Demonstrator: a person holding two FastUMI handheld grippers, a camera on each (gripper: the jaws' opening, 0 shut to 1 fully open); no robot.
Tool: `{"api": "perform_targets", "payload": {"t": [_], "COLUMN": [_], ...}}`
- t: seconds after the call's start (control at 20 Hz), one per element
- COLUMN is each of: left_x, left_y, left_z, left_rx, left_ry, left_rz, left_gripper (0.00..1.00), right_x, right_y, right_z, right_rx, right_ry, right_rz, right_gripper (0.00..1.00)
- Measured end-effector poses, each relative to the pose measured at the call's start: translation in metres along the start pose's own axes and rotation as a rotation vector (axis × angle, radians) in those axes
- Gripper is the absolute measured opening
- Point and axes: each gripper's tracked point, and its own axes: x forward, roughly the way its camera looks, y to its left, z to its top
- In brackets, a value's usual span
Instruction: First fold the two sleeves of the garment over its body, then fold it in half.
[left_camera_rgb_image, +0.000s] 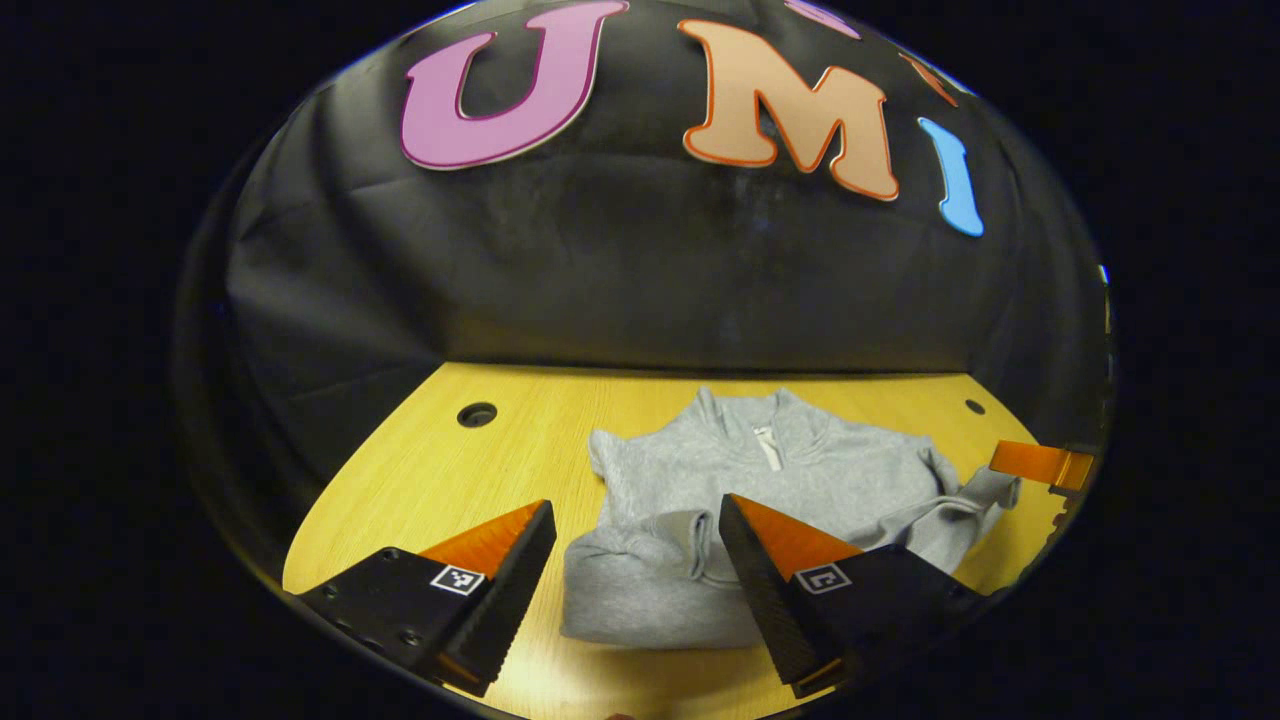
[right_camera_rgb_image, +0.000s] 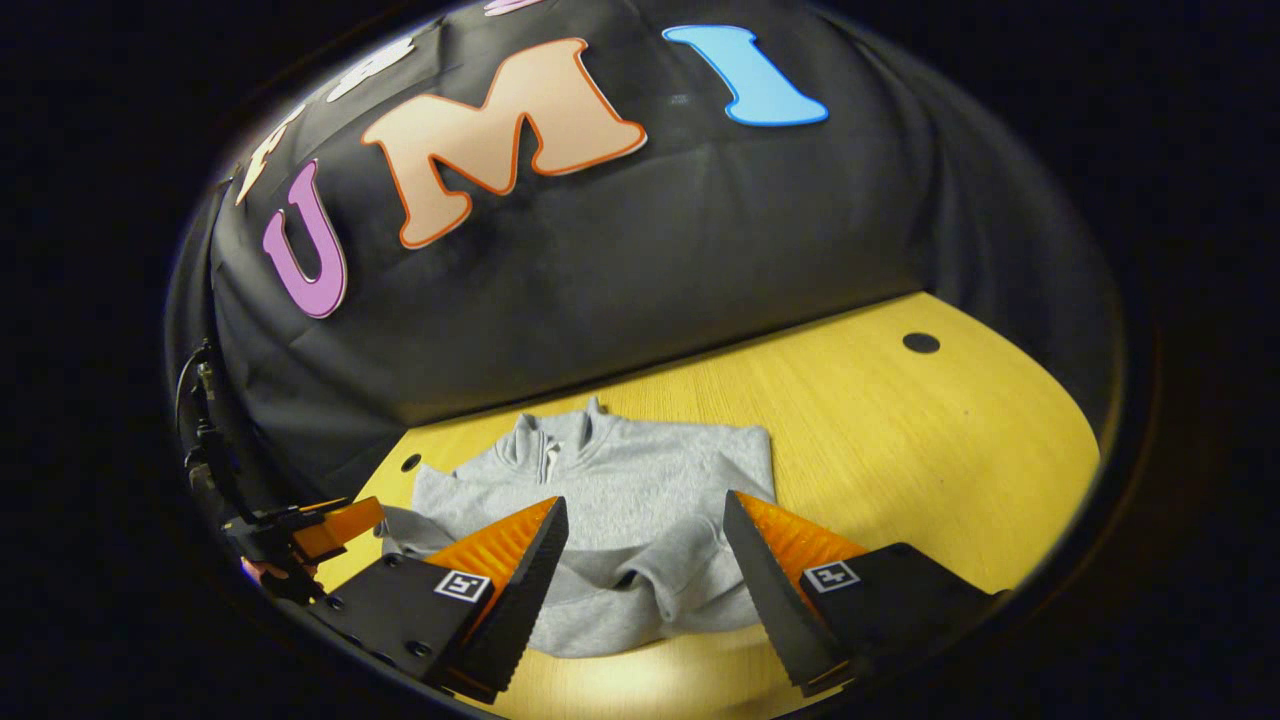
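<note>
Recording booth: black cloth wall (left_camera_rgb_image: 620, 270), wooden table (right_camera_rgb_image: 900, 430)

I saw a garment (left_camera_rgb_image: 800, 480) of soft, matt, fleecy knit cloth lying on a smooth, light-grained wood worktop (left_camera_rgb_image: 480, 470) with a faint sheen, before a wall (left_camera_rgb_image: 620, 260) of matt, creased cloth.

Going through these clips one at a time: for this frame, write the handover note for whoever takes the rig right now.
Left gripper: open, empty, above the sweater's near edge.
Right gripper: open, empty, above the near edge too.
The grey sweater lies flat on the wooden table, collar toward the wall.
Done: both sleeves look folded across the body.
Left: fold it in half; probably grasp the hem and carry it toward the collar.
</note>
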Motion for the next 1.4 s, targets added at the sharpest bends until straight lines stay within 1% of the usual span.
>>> {"api": "perform_targets", "payload": {"t": [0.15, 0.2, 0.3, 0.35, 0.4, 0.5, 0.55, 0.7, 0.9, 1.0, 1.15, 1.4], "left_x": [-0.026, -0.034, -0.055, -0.065, -0.076, -0.097, -0.105, -0.126, -0.152, -0.156, -0.161, -0.157], "left_y": [-0.011, -0.013, -0.014, -0.015, -0.016, -0.018, -0.016, -0.015, -0.016, -0.018, -0.019, -0.021], "left_z": [0.024, 0.031, 0.039, 0.042, 0.046, 0.051, 0.050, 0.048, 0.036, 0.028, 0.024, 0.018], "left_rx": [-0.052, -0.060, -0.051, -0.047, -0.048, -0.053, -0.049, -0.037, -0.033, -0.036, -0.073, -0.091], "left_ry": [-0.052, -0.067, -0.083, -0.088, -0.095, -0.106, -0.106, -0.102, -0.084, -0.068, -0.057, -0.039], "left_rz": [-0.033, -0.042, -0.047, -0.049, -0.056, -0.067, -0.065, -0.072, -0.077, -0.083, -0.084, -0.097], "left_gripper": [0.96, 0.95, 0.95, 0.95, 0.95, 0.95, 0.95, 0.95, 0.96, 0.96, 0.96, 0.95], "right_x": [-0.020, -0.030, -0.053, -0.065, -0.078, -0.101, -0.111, -0.131, -0.155, -0.165, -0.173, -0.185], "right_y": [0.005, 0.009, 0.018, 0.023, 0.027, 0.039, 0.046, 0.057, 0.064, 0.070, 0.071, 0.066], "right_z": [0.028, 0.034, 0.045, 0.049, 0.053, 0.055, 0.053, 0.036, 0.016, 0.013, 0.002, 0.002], "right_rx": [-0.033, -0.034, -0.042, -0.056, -0.075, -0.115, -0.135, -0.156, -0.148, -0.142, -0.149, -0.152], "right_ry": [-0.062, -0.079, -0.117, -0.135, -0.154, -0.187, -0.196, -0.199, -0.193, -0.204, -0.191, -0.204], "right_rz": [-0.002, 0.005, 0.017, 0.020, 0.021, 0.029, 0.040, 0.047, 0.026, 0.030, 0.030, 0.002], "right_gripper": [0.97, 0.93, 0.93, 0.98, 0.93, 0.93, 0.97, 0.97, 0.98, 0.98, 0.97, 0.98]}}
